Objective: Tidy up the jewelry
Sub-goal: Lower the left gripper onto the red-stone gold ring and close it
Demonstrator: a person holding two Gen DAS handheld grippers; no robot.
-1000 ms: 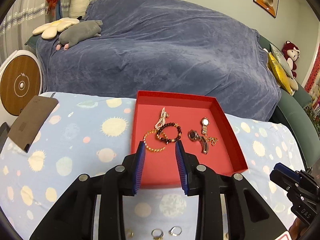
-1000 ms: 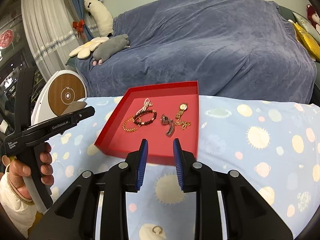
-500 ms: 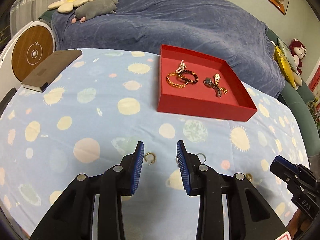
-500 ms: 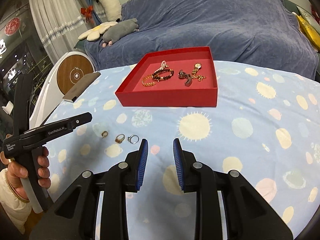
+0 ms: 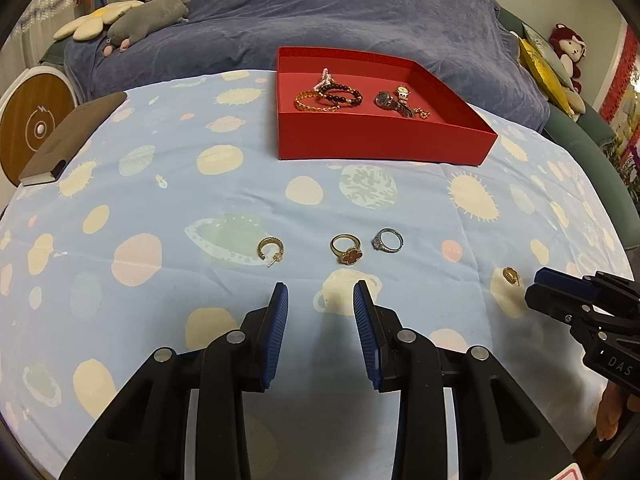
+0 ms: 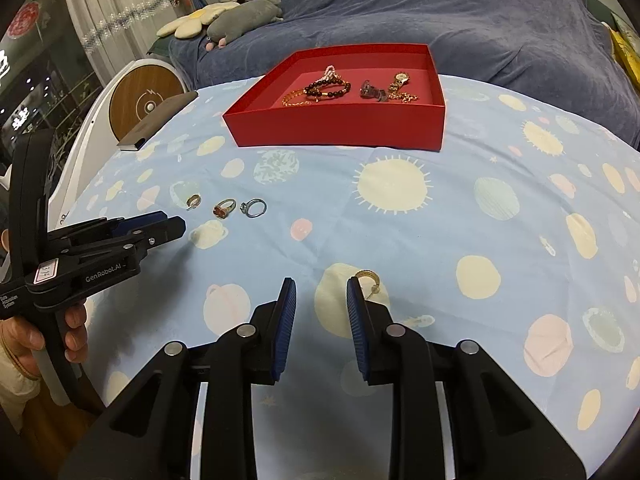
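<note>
Rings (image 5: 346,249) and earrings (image 5: 271,249) loose on the spotted tablecloth (image 5: 160,208), bracelets in the red tray (image 5: 384,142), left tongs (image 5: 320,300) and right tongs (image 6: 321,294) both open, empty.

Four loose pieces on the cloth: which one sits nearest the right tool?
The gold hoop earring lying alone, just off the right tool. The other hoop, the gold ring and the silver ring form a row farther left.
</note>
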